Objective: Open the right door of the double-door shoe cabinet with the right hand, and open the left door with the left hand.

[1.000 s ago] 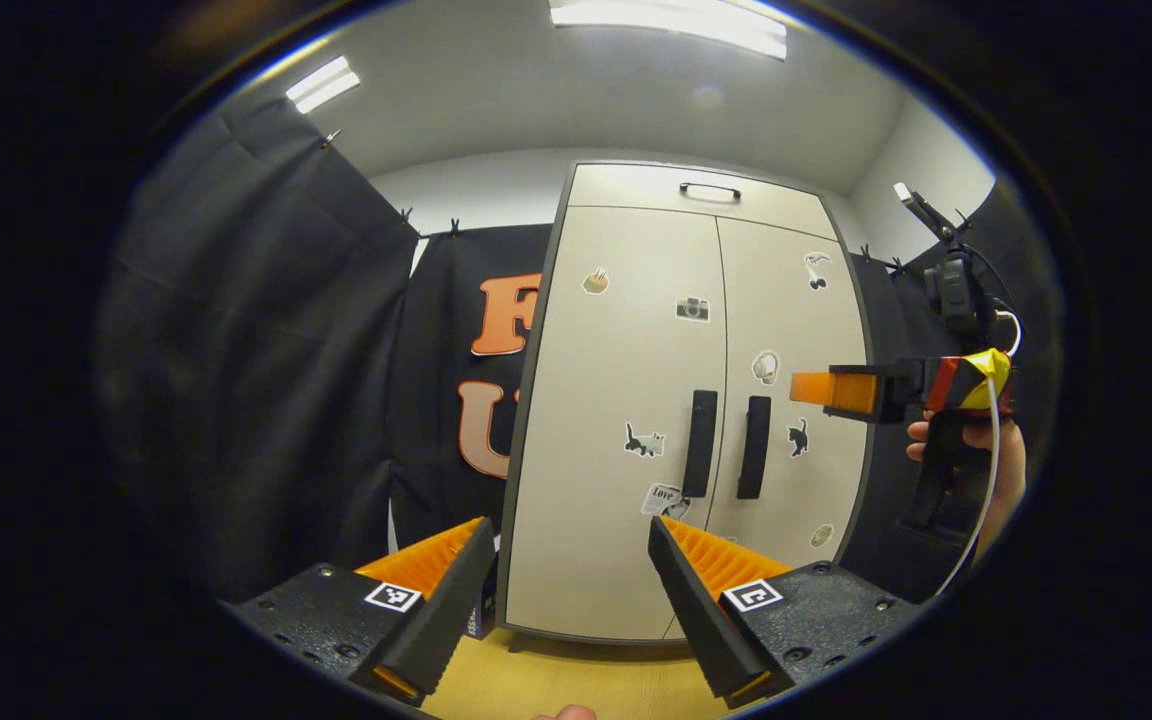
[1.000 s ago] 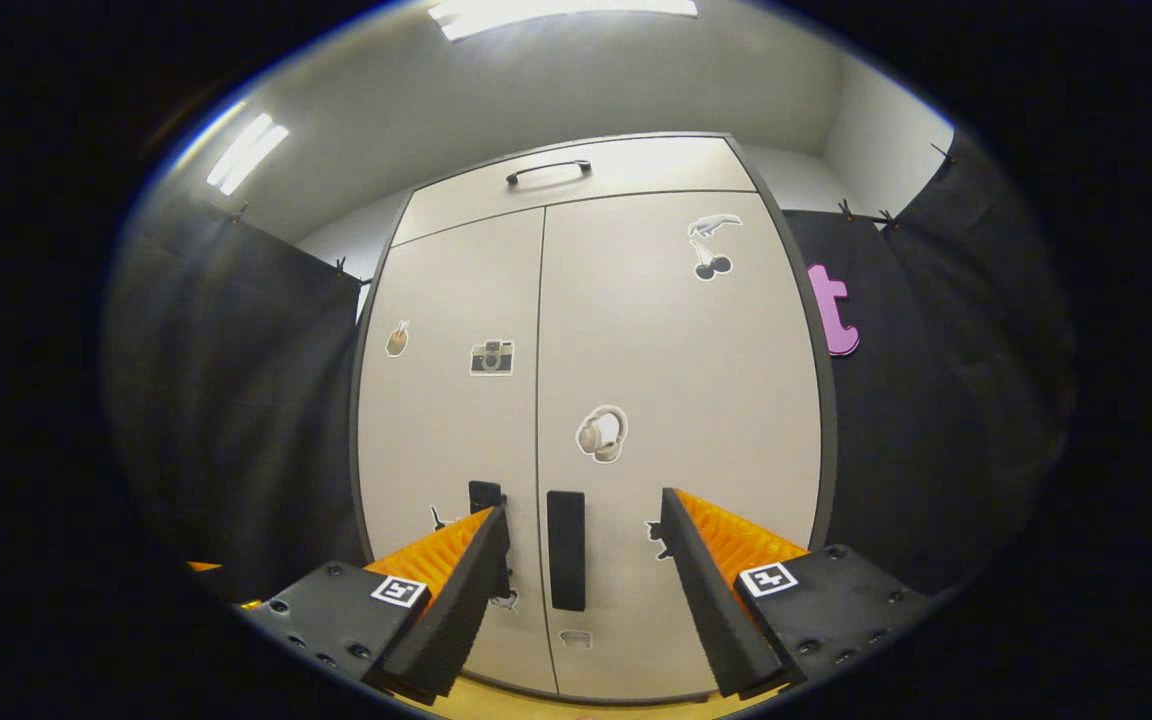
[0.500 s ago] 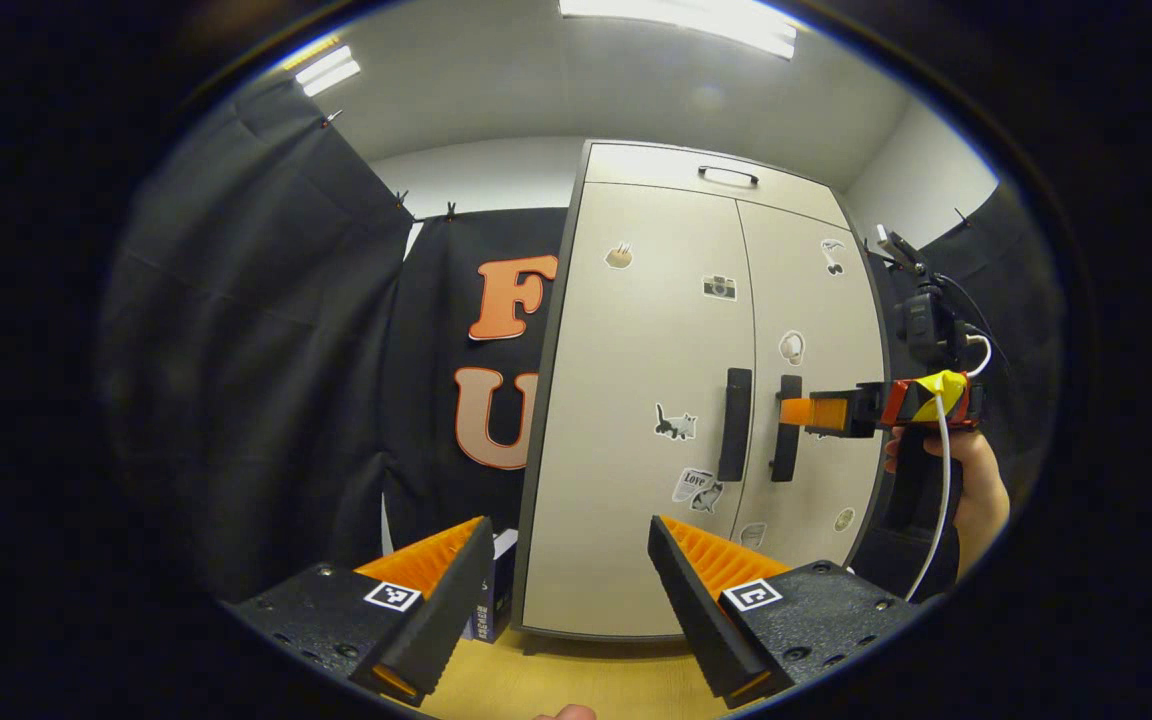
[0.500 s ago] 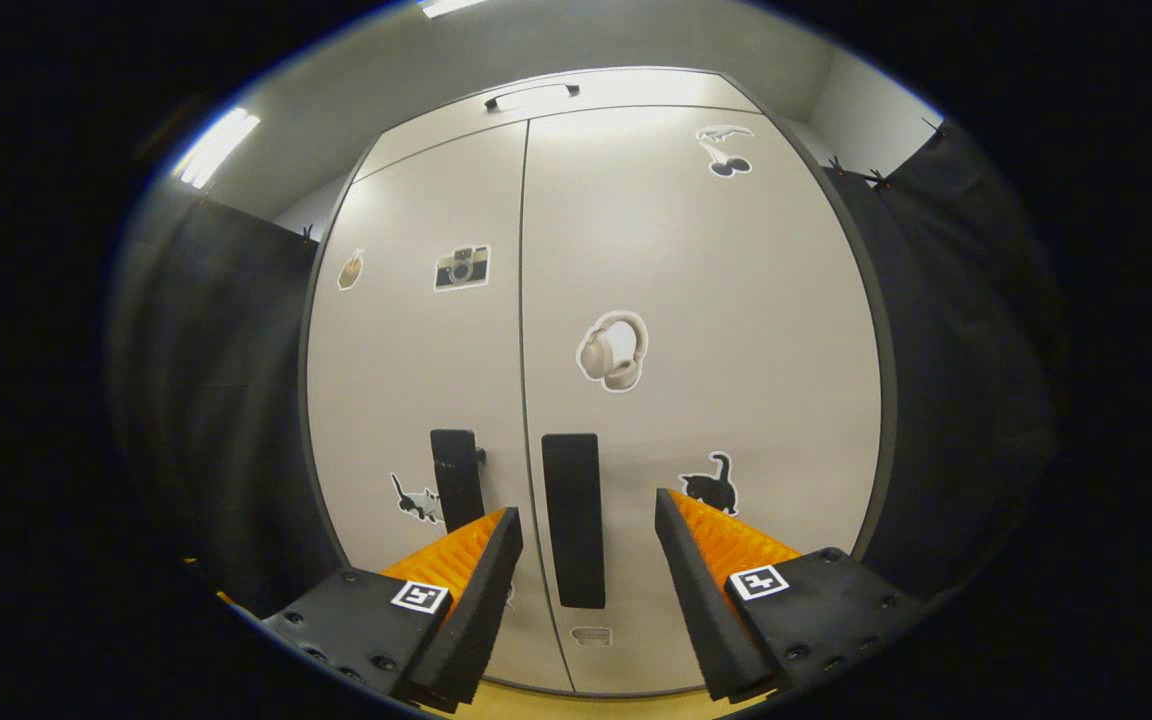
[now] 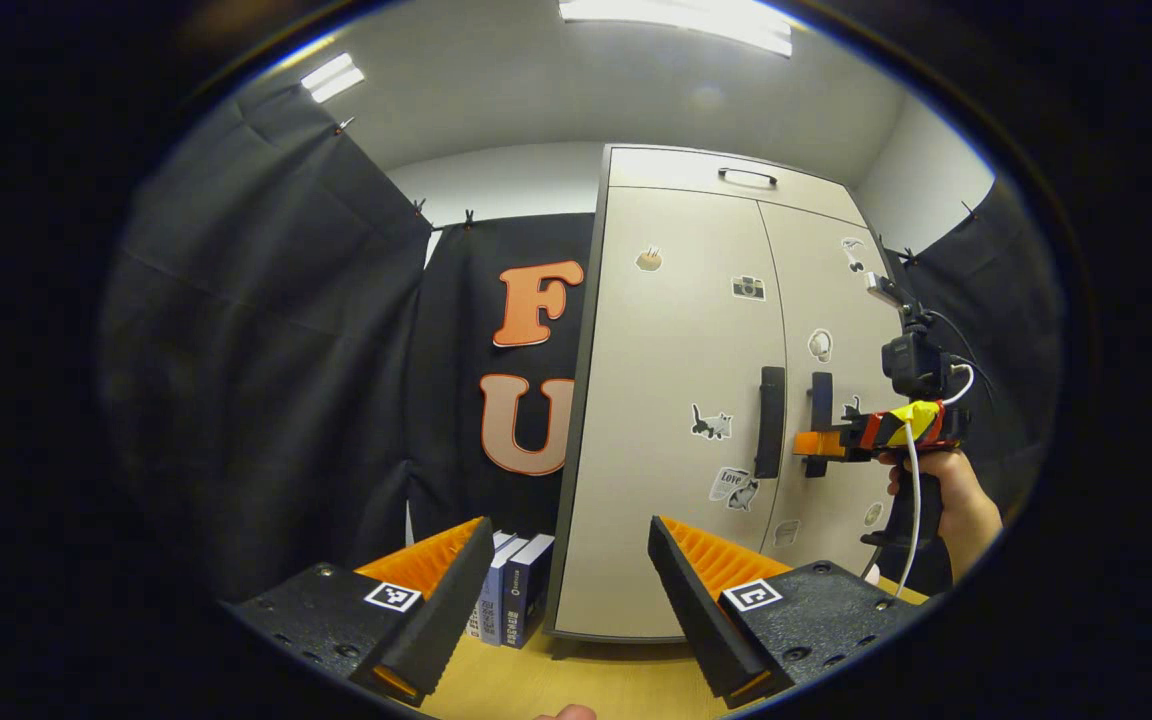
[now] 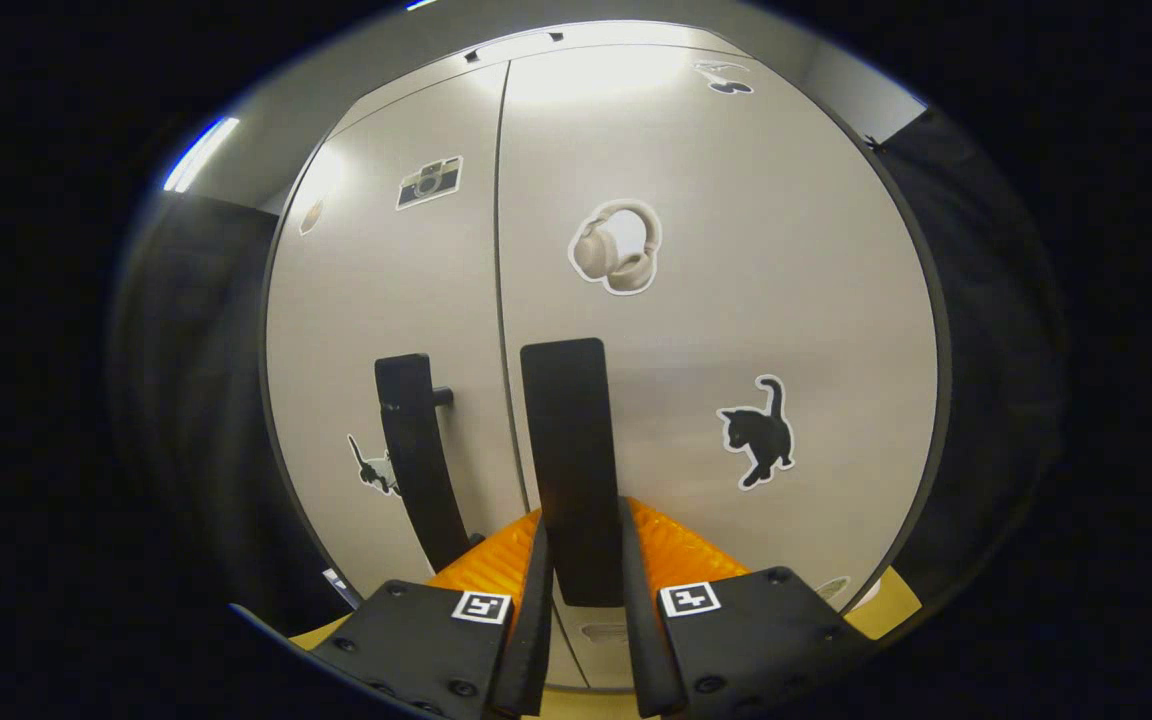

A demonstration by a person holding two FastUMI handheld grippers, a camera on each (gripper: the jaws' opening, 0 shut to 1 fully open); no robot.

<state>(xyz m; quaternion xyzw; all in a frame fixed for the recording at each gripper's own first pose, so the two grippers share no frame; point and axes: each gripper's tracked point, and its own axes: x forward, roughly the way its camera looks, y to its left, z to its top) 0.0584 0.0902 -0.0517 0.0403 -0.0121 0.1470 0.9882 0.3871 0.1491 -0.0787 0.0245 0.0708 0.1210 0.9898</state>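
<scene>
Cabinet (image 5: 676, 400): upright on wood floor, both doors flush.
R gripper (image 6: 581, 590): fingers pinching R door handle (image 6: 566, 440), lower part.
L gripper (image 5: 566, 600): spread wide, well short of L handle (image 5: 769, 420).

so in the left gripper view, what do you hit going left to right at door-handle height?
Black cloth booth wall → beige left cabinet door → black vertical left door handle → black vertical right door handle → orange-fingered right gripper → hand holding it.
</scene>
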